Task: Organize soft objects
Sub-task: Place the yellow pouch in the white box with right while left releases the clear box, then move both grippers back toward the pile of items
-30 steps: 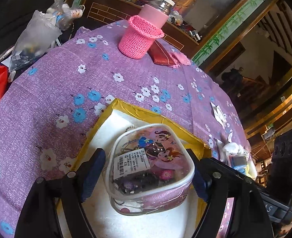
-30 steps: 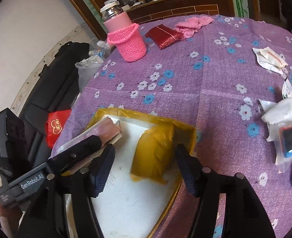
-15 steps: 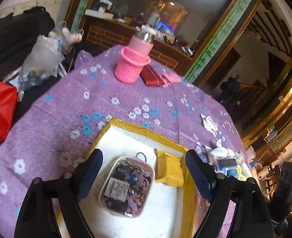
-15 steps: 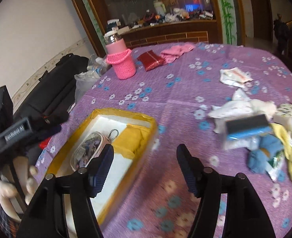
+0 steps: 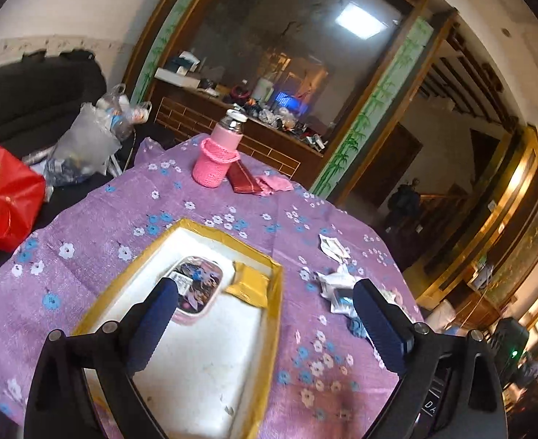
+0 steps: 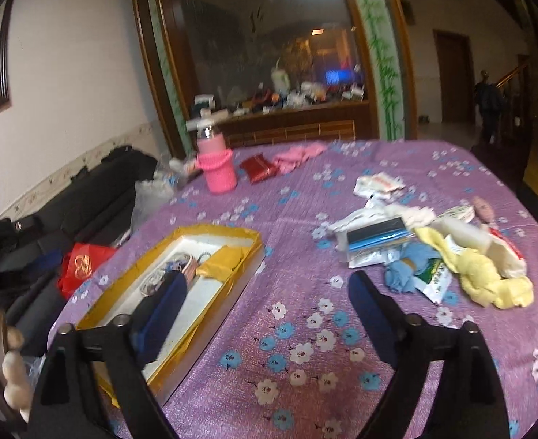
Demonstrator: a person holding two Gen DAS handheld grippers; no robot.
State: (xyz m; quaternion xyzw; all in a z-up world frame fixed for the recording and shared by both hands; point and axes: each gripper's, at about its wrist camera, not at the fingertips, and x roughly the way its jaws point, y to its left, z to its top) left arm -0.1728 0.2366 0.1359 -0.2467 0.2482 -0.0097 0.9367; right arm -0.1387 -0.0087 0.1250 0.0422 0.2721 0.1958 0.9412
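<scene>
Both grippers hang above the purple flowered tablecloth (image 6: pixel 305 274) with nothing between their jaws, the left gripper (image 5: pixel 265 314) and the right gripper (image 6: pixel 265 311) each opening wider. Just ahead of the left one, its near finger covering one corner, the cartoon pouch (image 5: pixel 199 285) lies in the yellow-edged tray (image 5: pixel 274 292) beside a yellow packet (image 5: pixel 250 285). Ahead and to the right of the right gripper sits the blurred heap of soft things (image 6: pixel 433 248), its pieces hard to tell apart.

Both wrist cameras are looking down across the table (image 5: pixel 86 226) from close above. They are sharing the yellow-edged tray (image 5: pixel 274 292) (image 6: pixel 247 256) (left nearer it).
</scene>
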